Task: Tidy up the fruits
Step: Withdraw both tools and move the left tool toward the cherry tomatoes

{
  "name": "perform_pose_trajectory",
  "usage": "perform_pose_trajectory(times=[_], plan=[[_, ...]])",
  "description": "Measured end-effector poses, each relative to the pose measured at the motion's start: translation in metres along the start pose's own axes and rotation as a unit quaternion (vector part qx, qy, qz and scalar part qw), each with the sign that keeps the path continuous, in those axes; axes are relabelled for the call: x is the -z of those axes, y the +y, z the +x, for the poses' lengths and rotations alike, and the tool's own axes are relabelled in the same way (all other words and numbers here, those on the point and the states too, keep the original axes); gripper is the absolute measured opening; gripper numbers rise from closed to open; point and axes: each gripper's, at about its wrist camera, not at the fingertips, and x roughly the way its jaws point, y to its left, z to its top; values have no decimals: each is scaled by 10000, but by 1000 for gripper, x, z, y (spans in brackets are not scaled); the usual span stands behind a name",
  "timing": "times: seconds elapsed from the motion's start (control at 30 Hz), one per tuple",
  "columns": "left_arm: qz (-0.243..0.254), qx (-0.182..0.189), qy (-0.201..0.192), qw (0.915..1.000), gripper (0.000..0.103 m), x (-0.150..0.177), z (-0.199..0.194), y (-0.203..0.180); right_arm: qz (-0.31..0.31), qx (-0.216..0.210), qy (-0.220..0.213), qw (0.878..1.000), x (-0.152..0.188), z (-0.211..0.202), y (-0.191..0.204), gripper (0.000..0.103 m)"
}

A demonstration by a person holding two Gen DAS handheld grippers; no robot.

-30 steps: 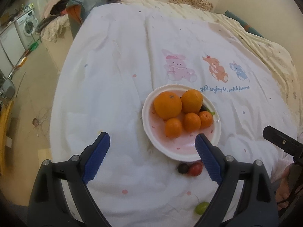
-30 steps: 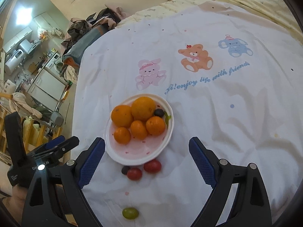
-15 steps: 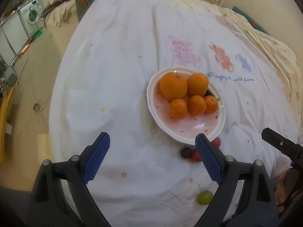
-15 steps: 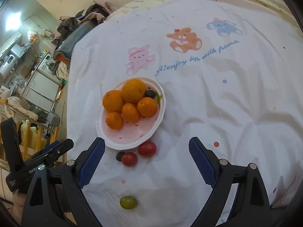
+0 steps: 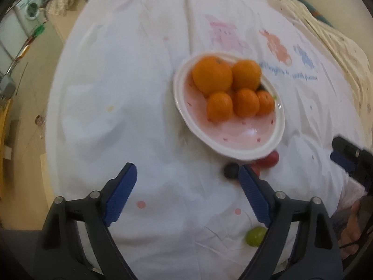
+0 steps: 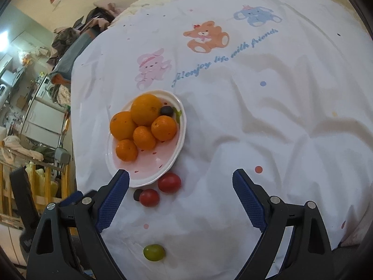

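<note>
A white and pink plate [image 6: 163, 170] [image 5: 235, 150] holds several oranges [image 6: 145, 109] [image 5: 212, 74] and a dark grape [image 6: 166, 110]. On the cloth just in front of the plate lie two red tomatoes [image 6: 169, 182] [image 6: 149, 197] and a dark grape [image 6: 137, 194] [image 5: 230, 170]. A green grape [image 6: 153, 252] [image 5: 255, 236] lies nearer still. My right gripper [image 6: 180, 197] is open and empty, above the tomatoes. My left gripper [image 5: 187, 192] is open and empty, in front of the plate.
The table wears a white cloth [image 6: 256, 116] printed with a bunny, a bear and an elephant. Its left edge drops to the floor, with a washing machine [image 5: 30, 11] and clutter [image 6: 35, 116] beyond. A bed with a pillow lies behind.
Both grippers have moved forward and lower toward the plate and the loose fruit. Both stay open. The fruit has not moved.
</note>
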Motion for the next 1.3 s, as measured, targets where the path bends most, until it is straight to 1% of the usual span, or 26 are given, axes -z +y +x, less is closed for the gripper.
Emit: perform_pose_trajectory(times=[0.1,0.17,0.2,0.23,0.3,0.4,0.47,0.57,0.63,0.73,0.8,0.83,0.87,0.9,1.0,1.2,1.3], plan=[[260,117,213,9994,75,7,12,-15,100,31,37,9999,-1,1,-5,92],[413,188,315,9985,67,9,20,-25,145,38,44,9999,-2,1,-8,92],[456,195,375,9981,60,9,25,-30,183,36,39,9998,-2,0,-11,92],[446,189,403,9980,55,7,28,-32,219,24,32,9998,-3,-1,-13,92],[336,176,456,9982,52,4,35,-32,298,-1,20,9996,-3,-2,-17,92],[176,276,593,9977,52,-2,47,-32,395,-23,23,9992,-4,-3,-23,92],[202,368,667,9969,52,-3,52,-36,455,-50,40,9989,-4,-3,-26,92],[297,493,660,9962,52,-4,53,-44,535,-104,83,9985,-4,-2,-28,92],[247,671,750,9946,52,-5,54,-47,544,-122,112,9984,-5,-1,-27,92],[58,1039,993,9896,52,-2,60,-46,490,-109,134,9987,-5,1,-24,92],[-127,1211,1059,9869,51,-2,64,-43,484,-111,151,9987,-5,3,-24,92],[-286,1307,1053,9854,46,-3,66,-39,486,-111,156,9986,-5,3,-23,92],[-429,1384,1066,9837,45,-4,66,-35,480,-105,162,9987,-5,4,-23,92],[-596,1404,1064,9826,45,-5,66,-29,471,-99,164,9987,-4,4,-22,92],[-818,1413,1044,9810,45,-6,66,-20,429,-41,177,9989,-3,5,-22,92],[-764,1367,1065,9819,46,-5,67,-25,395,-39,195,9990,-5,7,-20,92],[-482,1338,1130,9834,50,-4,64,-37,315,-12,205,9993,-4,9,-17,92]])
